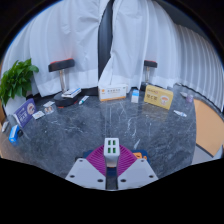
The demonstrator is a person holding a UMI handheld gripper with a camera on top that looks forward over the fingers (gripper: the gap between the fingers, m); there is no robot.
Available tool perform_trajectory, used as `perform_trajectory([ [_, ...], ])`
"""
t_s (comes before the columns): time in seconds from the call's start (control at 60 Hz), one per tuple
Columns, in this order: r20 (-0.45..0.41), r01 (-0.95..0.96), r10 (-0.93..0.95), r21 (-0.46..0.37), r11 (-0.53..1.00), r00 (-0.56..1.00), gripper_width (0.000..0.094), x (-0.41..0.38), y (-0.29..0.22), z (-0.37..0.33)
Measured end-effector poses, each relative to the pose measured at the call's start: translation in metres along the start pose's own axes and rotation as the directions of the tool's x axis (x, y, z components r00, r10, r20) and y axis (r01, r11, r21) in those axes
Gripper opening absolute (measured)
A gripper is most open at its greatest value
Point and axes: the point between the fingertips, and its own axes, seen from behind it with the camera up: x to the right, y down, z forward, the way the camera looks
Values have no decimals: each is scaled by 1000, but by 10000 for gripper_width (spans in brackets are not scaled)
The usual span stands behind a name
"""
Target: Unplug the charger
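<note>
A small white charger (111, 149) with green marks on its face sits between my two purple pads. My gripper (111, 153) is shut on it, with both pads pressed against its sides. It is held low over the dark marble table (110, 125). Whatever is under the charger is hidden by my fingers. A small orange and blue thing (139, 154) shows just beside the right finger; I cannot tell what it is.
Beyond the fingers, boxes stand along the table's far edge: a white one (113, 93) and a yellow one (158, 96). A blue box (22, 112) and a green plant (18, 78) are at the left. White curtains hang behind. A wooden surface (208, 125) is at the right.
</note>
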Motion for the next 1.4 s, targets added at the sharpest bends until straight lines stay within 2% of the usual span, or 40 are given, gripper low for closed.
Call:
perform_trajectory([
  [0.033, 11, -16, 16, -6, 1000, 1000, 103, 0, -6, -4],
  [0.067, 47, -48, 47, 31, 998, 998, 104, -4, -31, -15],
  [0.117, 94, -96, 83, 135, 986, 992, 104, -2, -88, -45],
  [0.2, 99, -96, 67, 328, 940, 993, 104, 27, -184, -105],
  [0.267, 88, -76, 45, 395, 915, 995, 103, 50, -220, -124],
  [0.317, 96, -82, 48, 382, 921, 994, 102, 64, -222, -117],
  [0.367, 107, -97, 65, 329, 939, 992, 102, 80, -203, -101],
  [0.55, 137, -76, 69, 45, 996, 988, 138, 119, -62, -31],
  [0.633, 167, -99, 107, -52, 994, 980, 151, 124, -9, -9],
  [0.683, 169, -94, 105, -75, 993, 980, 164, 131, 7, 0],
  [0.8, 175, -61, 74, -75, 995, 982, 215, 142, 20, 10],
  [0.917, 128, -49, 60, -88, 995, 990, 503, 169, 22, 20],
  [0.983, 100, -26, 35, -87, 996, 994, 737, 185, 19, 24],
  [1.033, 79, -9, 14, -75, 997, 997, 849, 193, 12, 19],
  [1.167, 28, 39, -39, -17, 999, 999, 847, 207, -15, -10],
  [1.4, 20, 47, -49, 80, 996, 999, 851, 181, -46, -122],
])
